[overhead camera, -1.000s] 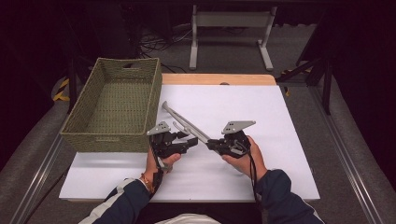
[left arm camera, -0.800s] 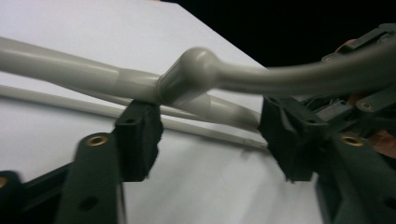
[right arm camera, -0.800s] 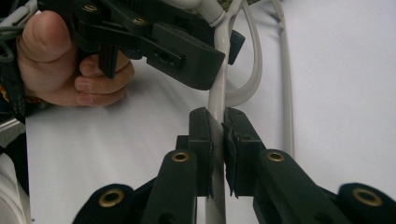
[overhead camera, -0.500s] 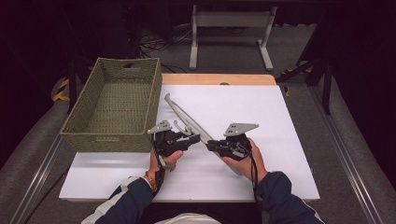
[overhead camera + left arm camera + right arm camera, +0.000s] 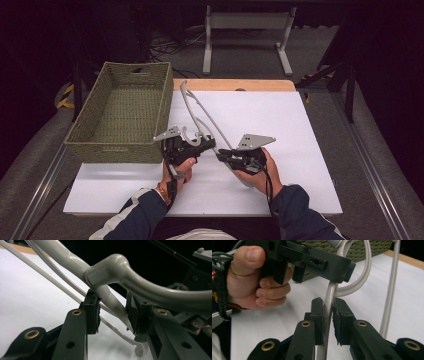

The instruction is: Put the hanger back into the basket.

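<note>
Grey plastic, a clothes hanger (image 5: 202, 117) is held above the white surface (image 5: 280, 125) between my two hand-held grippers. My right hand-held gripper (image 5: 328, 315) is clamped on its lower bar. My left hand-held gripper (image 5: 112, 312) has just been closing around its neck below the hook, pads not yet pressing. A woven basket (image 5: 120, 115) sits beside the left one.

Readable text: none
Labels, brands, numbers: none legible on any surface
Signs: none
</note>
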A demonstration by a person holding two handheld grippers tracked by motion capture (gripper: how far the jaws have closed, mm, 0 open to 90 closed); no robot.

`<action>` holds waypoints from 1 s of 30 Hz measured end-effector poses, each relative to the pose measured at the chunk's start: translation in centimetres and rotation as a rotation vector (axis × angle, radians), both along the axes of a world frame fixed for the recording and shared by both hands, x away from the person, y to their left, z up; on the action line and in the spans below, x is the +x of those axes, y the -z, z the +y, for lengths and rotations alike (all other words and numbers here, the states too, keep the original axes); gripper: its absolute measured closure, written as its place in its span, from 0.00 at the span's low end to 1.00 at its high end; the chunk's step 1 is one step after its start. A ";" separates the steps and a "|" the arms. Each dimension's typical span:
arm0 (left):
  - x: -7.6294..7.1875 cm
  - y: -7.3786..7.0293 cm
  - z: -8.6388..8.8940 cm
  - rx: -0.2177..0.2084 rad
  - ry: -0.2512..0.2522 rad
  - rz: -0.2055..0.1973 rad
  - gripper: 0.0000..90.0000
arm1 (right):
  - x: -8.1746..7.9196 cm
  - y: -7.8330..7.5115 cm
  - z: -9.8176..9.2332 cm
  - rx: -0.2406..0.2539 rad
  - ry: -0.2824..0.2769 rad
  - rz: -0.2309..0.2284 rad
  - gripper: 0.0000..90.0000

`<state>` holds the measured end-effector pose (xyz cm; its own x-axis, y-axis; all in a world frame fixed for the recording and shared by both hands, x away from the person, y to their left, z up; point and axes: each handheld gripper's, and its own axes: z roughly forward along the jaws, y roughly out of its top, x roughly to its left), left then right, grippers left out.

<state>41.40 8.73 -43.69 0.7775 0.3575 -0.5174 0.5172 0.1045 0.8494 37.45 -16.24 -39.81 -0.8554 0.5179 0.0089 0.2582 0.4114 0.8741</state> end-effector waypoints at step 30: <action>-2.3 -7.0 0.3 0.135 0.009 -0.305 0.88 | -1.7 0.6 -5.6 0.003 0.074 -0.006 0.62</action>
